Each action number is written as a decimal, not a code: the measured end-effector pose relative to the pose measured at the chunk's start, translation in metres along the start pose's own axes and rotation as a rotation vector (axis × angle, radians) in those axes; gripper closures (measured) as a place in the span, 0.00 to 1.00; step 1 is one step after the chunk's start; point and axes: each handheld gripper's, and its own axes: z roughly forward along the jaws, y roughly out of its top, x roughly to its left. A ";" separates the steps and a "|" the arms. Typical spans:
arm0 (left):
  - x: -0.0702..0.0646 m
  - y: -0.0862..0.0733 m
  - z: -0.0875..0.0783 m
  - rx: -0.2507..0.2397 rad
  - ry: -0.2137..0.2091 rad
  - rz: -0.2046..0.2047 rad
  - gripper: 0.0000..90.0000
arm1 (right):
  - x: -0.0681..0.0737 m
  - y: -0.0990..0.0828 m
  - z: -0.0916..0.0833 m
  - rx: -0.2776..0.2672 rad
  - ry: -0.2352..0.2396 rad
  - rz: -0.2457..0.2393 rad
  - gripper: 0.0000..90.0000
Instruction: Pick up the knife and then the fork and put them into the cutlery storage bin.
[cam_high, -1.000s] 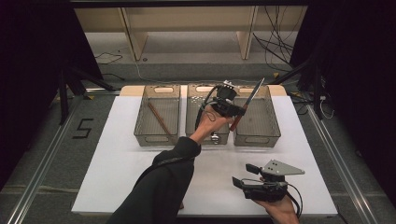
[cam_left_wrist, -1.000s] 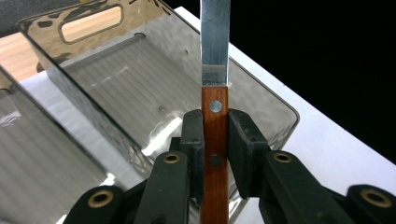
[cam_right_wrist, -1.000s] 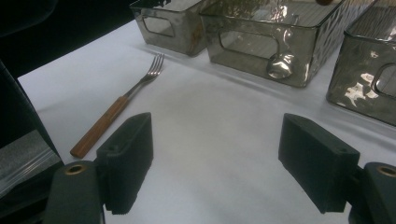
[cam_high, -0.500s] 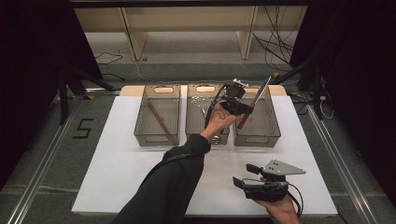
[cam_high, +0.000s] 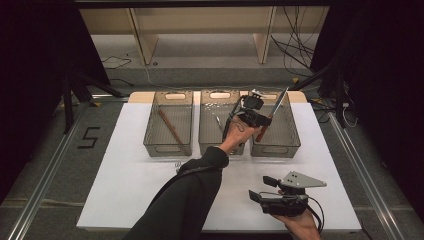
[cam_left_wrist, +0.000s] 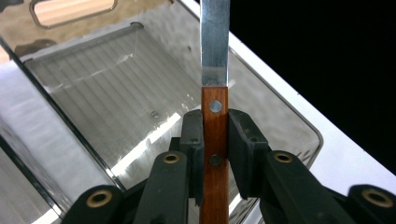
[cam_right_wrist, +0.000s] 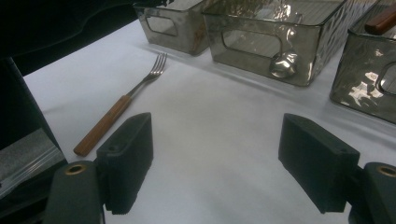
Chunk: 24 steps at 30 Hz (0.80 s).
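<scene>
A knife with a brown wooden handle and a steel blade (cam_high: 272, 114) hangs tilted over the right clear bin (cam_high: 287, 145), blade pointing up and away. My left gripper (cam_high: 260, 120) is shut on its handle. In the left gripper view both pads (cam_left_wrist: 240, 140) press the handle (cam_left_wrist: 215, 140) from either side, and the bin's bare floor (cam_left_wrist: 116, 93) lies beneath. My right gripper (cam_high: 261, 189) rests low near the table's front right edge, open, with nothing between its jaws (cam_right_wrist: 215, 163).
Three clear bins stand in a row at the back. The left bin (cam_high: 167, 147) holds a wooden stick (cam_high: 170, 126), the middle bin (cam_high: 220, 95) a spoon (cam_right_wrist: 285, 63). A wooden-handled fork (cam_right_wrist: 121, 105) lies on the white table (cam_high: 125, 190).
My left gripper has carried the knife a little to the right and lower, over the right bin. The right gripper has stayed put.
</scene>
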 end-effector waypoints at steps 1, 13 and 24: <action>0.000 0.000 0.001 -0.001 0.010 -0.014 0.83 | 0.000 0.000 0.000 -0.001 0.001 0.000 0.30; 0.001 -0.004 -0.046 0.008 -0.029 0.011 0.39 | -0.001 0.000 0.000 0.001 -0.006 0.004 0.30; 0.009 -0.055 -0.114 -0.027 -0.074 0.044 0.26 | 0.000 0.001 0.001 0.002 -0.021 -0.003 0.30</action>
